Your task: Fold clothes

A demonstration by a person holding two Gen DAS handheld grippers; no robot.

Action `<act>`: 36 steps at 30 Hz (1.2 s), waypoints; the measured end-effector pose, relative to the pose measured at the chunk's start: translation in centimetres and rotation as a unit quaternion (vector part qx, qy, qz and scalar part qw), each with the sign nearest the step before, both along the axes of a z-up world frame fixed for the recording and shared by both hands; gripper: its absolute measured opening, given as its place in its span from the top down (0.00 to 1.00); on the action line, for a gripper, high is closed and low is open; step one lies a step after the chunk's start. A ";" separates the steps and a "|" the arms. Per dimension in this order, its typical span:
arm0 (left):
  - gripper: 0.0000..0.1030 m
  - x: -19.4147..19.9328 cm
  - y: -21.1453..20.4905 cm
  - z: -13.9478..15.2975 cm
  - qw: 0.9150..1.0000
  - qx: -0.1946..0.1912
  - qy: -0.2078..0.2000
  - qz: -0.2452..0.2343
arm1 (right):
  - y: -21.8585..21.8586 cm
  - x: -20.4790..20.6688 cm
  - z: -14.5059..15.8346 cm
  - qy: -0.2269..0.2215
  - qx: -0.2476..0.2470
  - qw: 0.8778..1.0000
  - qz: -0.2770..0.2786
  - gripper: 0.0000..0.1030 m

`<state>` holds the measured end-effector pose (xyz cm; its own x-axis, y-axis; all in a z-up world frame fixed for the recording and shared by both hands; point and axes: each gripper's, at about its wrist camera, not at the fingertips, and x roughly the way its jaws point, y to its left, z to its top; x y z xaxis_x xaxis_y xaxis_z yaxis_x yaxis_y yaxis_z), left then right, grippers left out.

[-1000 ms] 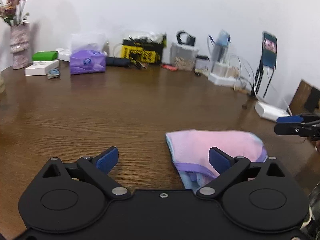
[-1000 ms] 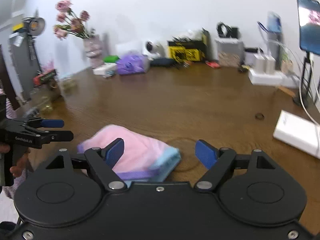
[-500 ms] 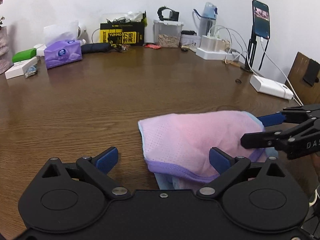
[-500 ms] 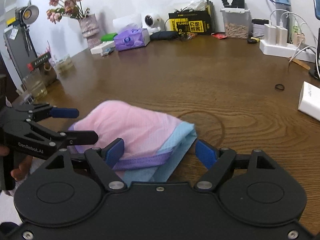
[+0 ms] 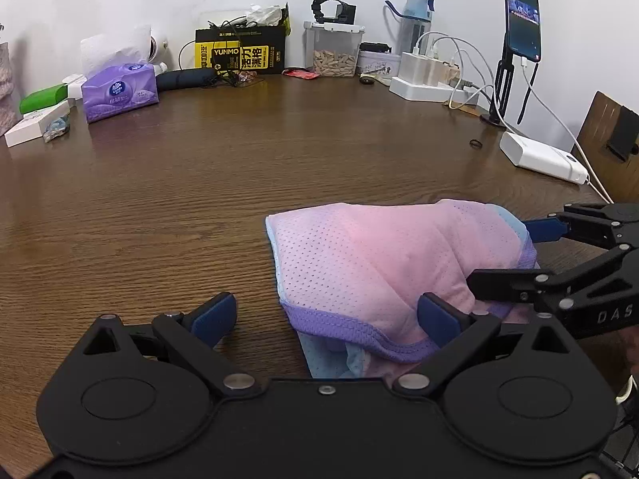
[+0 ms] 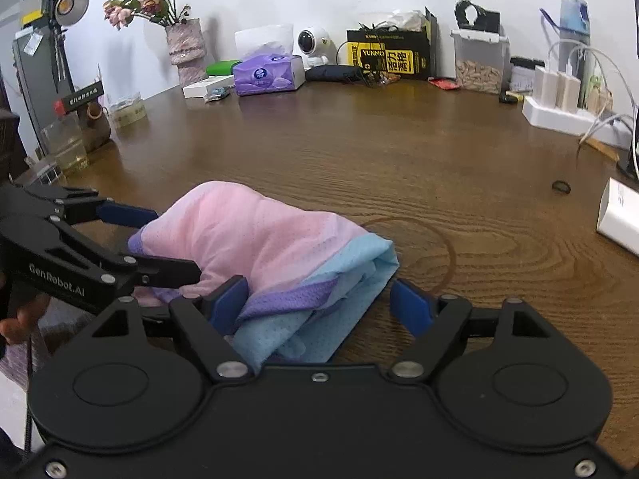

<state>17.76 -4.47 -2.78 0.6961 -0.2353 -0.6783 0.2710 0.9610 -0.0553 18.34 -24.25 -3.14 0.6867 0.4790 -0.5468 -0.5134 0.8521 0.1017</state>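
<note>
The left gripper [image 5: 326,316] has its fingers spread wide with nothing between them; its right finger [image 5: 437,315] rests against the near edge of the garment [image 5: 375,263], its left finger over bare desk [image 5: 167,199]. The right gripper [image 6: 321,301] is likewise spread wide, its fingers straddling the blue corner of the garment without pinching it. Each gripper shows in the other's view, coming in from the side with fingers parted around the cloth's end.

The garment, pink mesh with purple trim and a blue layer beneath, lies bunched in a rough folded mound near the front edge of the desk, well apart from the tissue box [image 5: 118,92] and clutter along the wall.

This looks like a late step: the fold is made but lumpy, and both grippers are placed for a fresh hold. Next, each should probably close on a trimmed edge, catching all layers, so the bundle can be squared or folded once more without the blue layer slipping out.
</note>
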 end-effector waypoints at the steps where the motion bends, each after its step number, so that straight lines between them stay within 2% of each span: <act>1: 0.06 -0.1 -0.1 0.0 1.000 0.001 -0.003 -0.003 | 0.1 -0.2 -0.1 -0.006 -0.004 1.000 0.001 0.20; 3: 0.14 -0.4 -0.2 -0.1 1.000 0.000 -0.012 -0.013 | 0.3 -0.4 -0.2 -0.014 -0.006 1.000 0.003 0.23; 4: 0.16 -0.5 -0.2 -0.1 1.000 -0.004 -0.016 -0.019 | 0.3 -0.5 -0.2 -0.015 -0.006 1.000 0.004 0.28; 8: 0.36 -1.0 -0.5 0.0 0.999 -0.015 -0.021 -0.036 | 0.6 -1.3 -0.1 -0.025 -0.007 1.000 0.016 0.38; 11: 0.48 -1.3 -0.7 0.0 0.998 -0.022 -0.024 -0.045 | 0.9 -1.7 0.0 -0.027 -0.009 0.999 0.019 0.49; 14: 0.63 -1.8 -0.9 -0.1 0.998 -0.032 -0.027 -0.055 | 1.3 -2.1 0.1 -0.028 -0.006 0.999 0.020 0.62; 15: 0.71 -1.9 -1.0 -0.1 0.997 -0.036 -0.028 -0.060 | 1.4 -2.2 0.1 -0.028 -0.005 0.999 0.019 0.65; 17: 0.79 -2.1 -1.1 0.0 0.997 -0.042 -0.028 -0.064 | 1.7 -2.6 0.1 -0.030 -0.003 0.999 0.011 0.72; 24: 0.83 -2.3 -1.0 0.8 0.996 -0.042 -0.038 -0.071 | 1.6 -3.3 1.0 -0.035 0.010 0.999 -0.009 0.77; 30: 0.85 -2.3 -0.1 2.8 0.993 -0.042 -0.069 -0.081 | 2.2 -3.6 3.1 -0.058 0.006 0.998 -0.012 0.77; 36: 0.85 -1.1 2.5 6.2 0.990 -0.038 -0.108 -0.087 | 4.7 -2.7 7.1 -0.113 -0.008 0.994 -0.004 0.77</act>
<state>16.68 -2.01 3.38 0.7672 -0.4091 -0.4940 0.4458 0.8939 -0.0480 15.59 -19.59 3.99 0.7968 0.4654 -0.3854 -0.5148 0.8568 -0.0295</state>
